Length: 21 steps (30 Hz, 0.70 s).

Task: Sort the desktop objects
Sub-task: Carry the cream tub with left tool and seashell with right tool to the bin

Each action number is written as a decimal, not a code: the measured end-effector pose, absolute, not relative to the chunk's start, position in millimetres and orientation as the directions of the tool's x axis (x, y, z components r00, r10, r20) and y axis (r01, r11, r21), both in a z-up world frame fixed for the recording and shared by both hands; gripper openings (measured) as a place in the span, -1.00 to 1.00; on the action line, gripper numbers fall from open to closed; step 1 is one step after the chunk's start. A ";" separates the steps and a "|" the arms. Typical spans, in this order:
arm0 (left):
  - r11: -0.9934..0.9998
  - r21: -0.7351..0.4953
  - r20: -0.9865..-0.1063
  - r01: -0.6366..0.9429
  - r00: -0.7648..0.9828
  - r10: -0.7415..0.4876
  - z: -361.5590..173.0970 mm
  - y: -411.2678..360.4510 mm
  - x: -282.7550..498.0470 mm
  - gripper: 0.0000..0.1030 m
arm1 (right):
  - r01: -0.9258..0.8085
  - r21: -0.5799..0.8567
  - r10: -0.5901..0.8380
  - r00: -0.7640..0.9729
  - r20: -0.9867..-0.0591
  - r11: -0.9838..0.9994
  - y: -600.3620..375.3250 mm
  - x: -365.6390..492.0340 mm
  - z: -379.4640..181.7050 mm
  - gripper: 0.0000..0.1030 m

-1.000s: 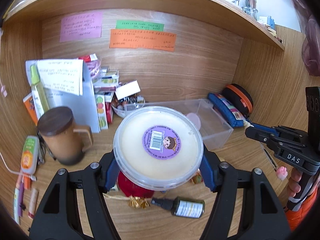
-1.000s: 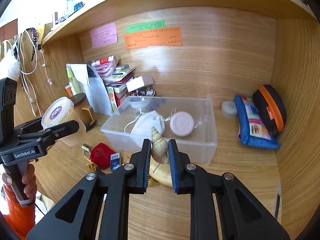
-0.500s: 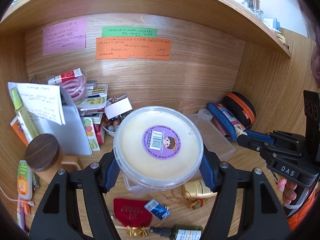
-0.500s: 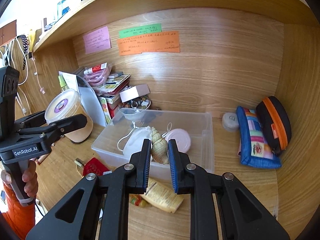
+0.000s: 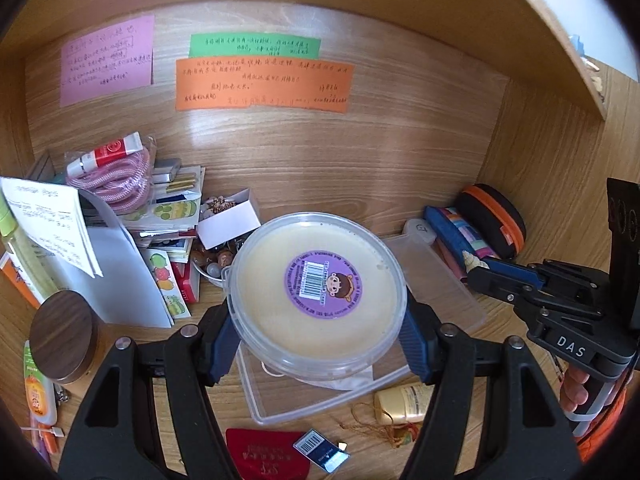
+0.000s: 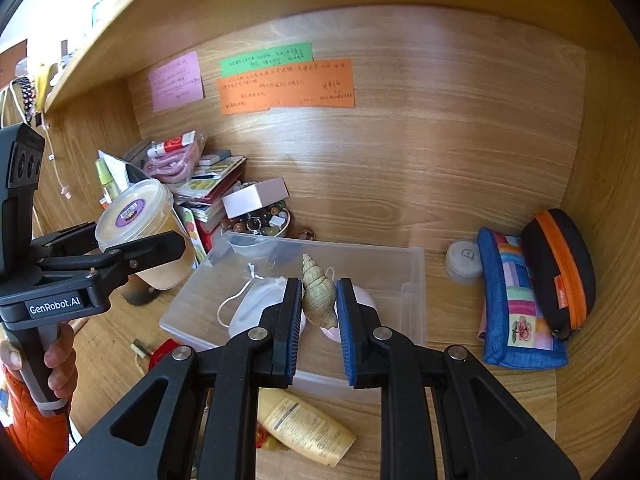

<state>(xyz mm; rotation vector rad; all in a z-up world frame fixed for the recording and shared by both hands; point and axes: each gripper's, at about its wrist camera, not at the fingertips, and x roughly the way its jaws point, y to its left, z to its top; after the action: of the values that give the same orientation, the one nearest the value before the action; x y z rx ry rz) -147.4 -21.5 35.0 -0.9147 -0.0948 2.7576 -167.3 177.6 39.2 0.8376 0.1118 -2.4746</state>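
We hold a gripper in each hand, both angled forward and downward into the wooden desk alcove. Our left gripper (image 5: pixel 316 332) is clamped on a round plastic tub (image 5: pixel 316 292) with a clear lid and a purple sticker, its blue pads pressed on either side of the tub just under the lid's rim, so the tub hangs above the near left part of the clear plastic bin (image 6: pixel 412 276). From the right wrist view we see that gripper reaching in from the left, carried upright on its handle by our left hand (image 6: pixel 56 364), fingers wrapped round the grip, an orange sleeve below. Our right gripper (image 6: pixel 319 304) is closed tight on a pale spiral seashell (image 6: pixel 318 296), which stands point upward between the blue pads, held over the bin's middle. In the bin lie a white drawstring pouch (image 6: pixel 252 308) and a pink round thing (mostly hidden behind the right jaw). On the desk in front of the bin a cream-coloured tube (image 6: pixel 304 428) lies on its side, with a red pouch (image 5: pixel 264 456) near it to the left. To the right, against the side wall, a colourful blue-edged pencil case (image 6: pixel 516 300) leans beside a black case with an orange zip (image 6: pixel 560 268). At the back left is a heap of booklets and boxes (image 5: pixel 168 224); a wooden-lidded mug (image 5: pixel 64 336) stands at the left.
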 end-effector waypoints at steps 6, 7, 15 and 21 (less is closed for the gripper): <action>-0.972 -0.142 -0.617 -0.187 -0.751 0.235 17.4 -23.5 -168.3 0.31 | 0.490 0.102 -0.438 -0.643 -0.628 -0.866 174.6 -188.9 21.6 -0.69; -0.972 -0.143 -0.625 -0.186 -0.745 0.234 13.5 -23.4 -171.8 0.31 | 0.486 0.101 -0.432 -0.638 -0.637 -0.868 174.8 -192.3 18.1 -0.69; -0.973 -0.144 -0.685 -0.178 -0.692 0.228 -18.0 -19.5 -196.1 0.32 | 0.459 0.074 -0.369 -0.597 -0.712 -0.885 175.4 -220.4 -12.3 -0.69; -0.977 -0.126 -0.732 -0.173 -0.648 0.209 -36.7 -15.2 -213.9 0.31 | 0.466 0.047 -0.340 -0.569 -0.749 -0.884 172.6 -231.6 -28.3 -0.69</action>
<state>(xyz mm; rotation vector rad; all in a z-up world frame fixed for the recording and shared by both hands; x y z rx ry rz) -213.9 -15.2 -36.7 -1.1966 -0.0658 2.6745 -231.6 172.6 -28.3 1.1129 0.2151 -2.4296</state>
